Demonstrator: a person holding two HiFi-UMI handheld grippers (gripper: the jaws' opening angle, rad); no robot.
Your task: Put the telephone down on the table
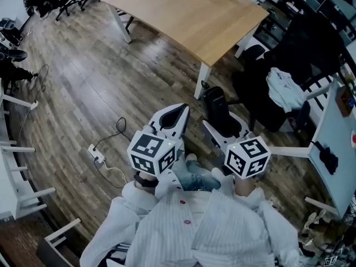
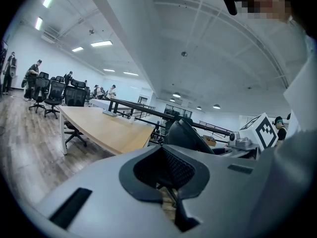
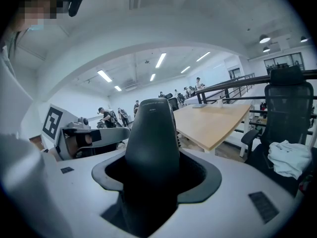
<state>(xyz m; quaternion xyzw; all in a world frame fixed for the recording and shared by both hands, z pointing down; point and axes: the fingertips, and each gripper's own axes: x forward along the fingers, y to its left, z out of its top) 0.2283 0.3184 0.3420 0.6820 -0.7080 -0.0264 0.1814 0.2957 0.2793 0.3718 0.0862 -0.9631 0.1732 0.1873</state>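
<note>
- Overhead, the head view: the right gripper (image 1: 225, 124) is clamped on the black telephone handset (image 1: 216, 105), carried close to the body above the wooden floor (image 1: 83, 88). The wooden table (image 1: 189, 15) lies well ahead, so the put-down has apparently not begun.
- Left gripper view: the left gripper (image 2: 170, 195) has its jaws drawn together on nothing, probably kept idle. The handset (image 2: 185, 134) shows beyond them.
- Right gripper view: the handset (image 3: 151, 133) stands upright between the jaws, gripped at its lower part, likely to keep it steady in transit. The table (image 3: 213, 120) is beyond it and an office chair (image 3: 290, 103) at right.
</note>
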